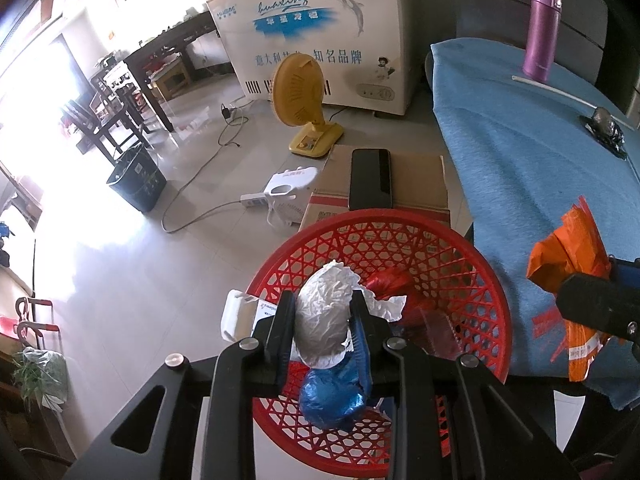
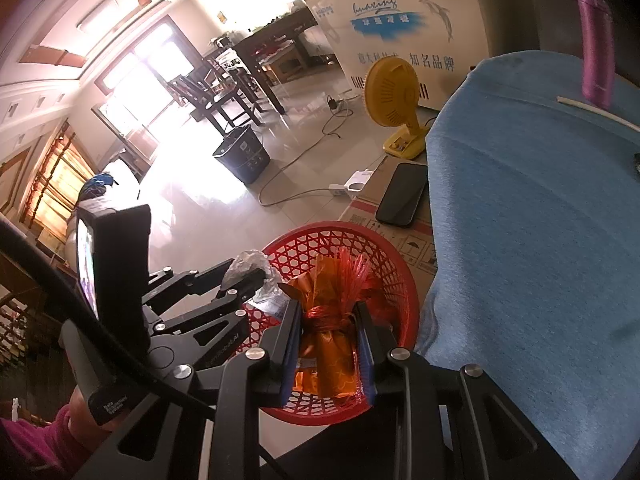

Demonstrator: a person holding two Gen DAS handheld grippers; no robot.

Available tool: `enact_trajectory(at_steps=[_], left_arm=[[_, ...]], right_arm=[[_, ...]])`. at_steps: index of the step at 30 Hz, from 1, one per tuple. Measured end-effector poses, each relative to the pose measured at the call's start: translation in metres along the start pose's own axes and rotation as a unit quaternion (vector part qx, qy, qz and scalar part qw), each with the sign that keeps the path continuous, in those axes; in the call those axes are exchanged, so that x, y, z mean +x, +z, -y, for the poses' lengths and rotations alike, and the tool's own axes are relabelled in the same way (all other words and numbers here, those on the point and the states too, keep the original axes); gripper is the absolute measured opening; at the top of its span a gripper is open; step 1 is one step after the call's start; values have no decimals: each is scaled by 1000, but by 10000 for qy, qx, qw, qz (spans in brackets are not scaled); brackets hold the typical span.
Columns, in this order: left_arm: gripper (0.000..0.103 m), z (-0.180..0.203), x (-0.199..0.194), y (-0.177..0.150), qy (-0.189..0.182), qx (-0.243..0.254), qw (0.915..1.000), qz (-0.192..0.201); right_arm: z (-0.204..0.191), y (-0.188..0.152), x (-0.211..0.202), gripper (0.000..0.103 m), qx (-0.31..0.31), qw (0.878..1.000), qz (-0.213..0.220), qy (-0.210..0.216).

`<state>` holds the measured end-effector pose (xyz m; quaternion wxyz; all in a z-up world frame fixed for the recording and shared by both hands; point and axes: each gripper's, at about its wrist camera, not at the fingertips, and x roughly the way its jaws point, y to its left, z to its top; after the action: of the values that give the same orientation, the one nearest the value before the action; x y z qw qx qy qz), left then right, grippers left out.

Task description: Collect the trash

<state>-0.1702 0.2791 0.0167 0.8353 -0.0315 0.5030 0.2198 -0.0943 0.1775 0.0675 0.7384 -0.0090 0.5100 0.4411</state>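
Observation:
A red plastic mesh basket (image 1: 460, 264) stands beside the blue-covered table (image 1: 520, 152). My left gripper (image 1: 323, 312) is shut on a crumpled white paper ball (image 1: 324, 316) over the basket. A blue wrapper (image 1: 332, 400) and a red wrapper (image 1: 390, 284) lie in the basket below. My right gripper (image 2: 329, 340) is shut on an orange wrapper (image 2: 332, 352) above the basket (image 2: 392, 276). In the left wrist view the right gripper (image 1: 600, 300) holds the orange wrapper (image 1: 568, 256) at the table edge. The left gripper (image 2: 256, 276) shows in the right wrist view with the paper.
On the table stand a purple flask (image 1: 542, 28), a white straw (image 1: 548, 88) and dark crumpled foil (image 1: 606, 124). A phone (image 1: 370, 178) lies on a cardboard box (image 1: 420, 180) behind the basket. A yellow fan (image 1: 304, 104), power strip, cables, a dark bin (image 1: 136, 180) and a freezer (image 1: 320, 32) stand on the floor.

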Motion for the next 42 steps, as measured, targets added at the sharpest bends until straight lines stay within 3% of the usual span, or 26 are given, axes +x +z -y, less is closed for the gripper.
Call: enact_trajectory(at_steps=[19, 30, 42], left_arm=[[30, -4, 7, 0, -5, -12, 10000, -79], [62, -2, 6, 1, 38, -26, 10000, -59], [70, 18, -8, 6, -34, 206, 9998, 67]], right_arm=[[1, 5, 2, 29, 98, 9999, 62, 74], [7, 4, 1, 30, 207, 9996, 135, 111], [27, -1, -10, 30, 519, 9983, 220, 135]])
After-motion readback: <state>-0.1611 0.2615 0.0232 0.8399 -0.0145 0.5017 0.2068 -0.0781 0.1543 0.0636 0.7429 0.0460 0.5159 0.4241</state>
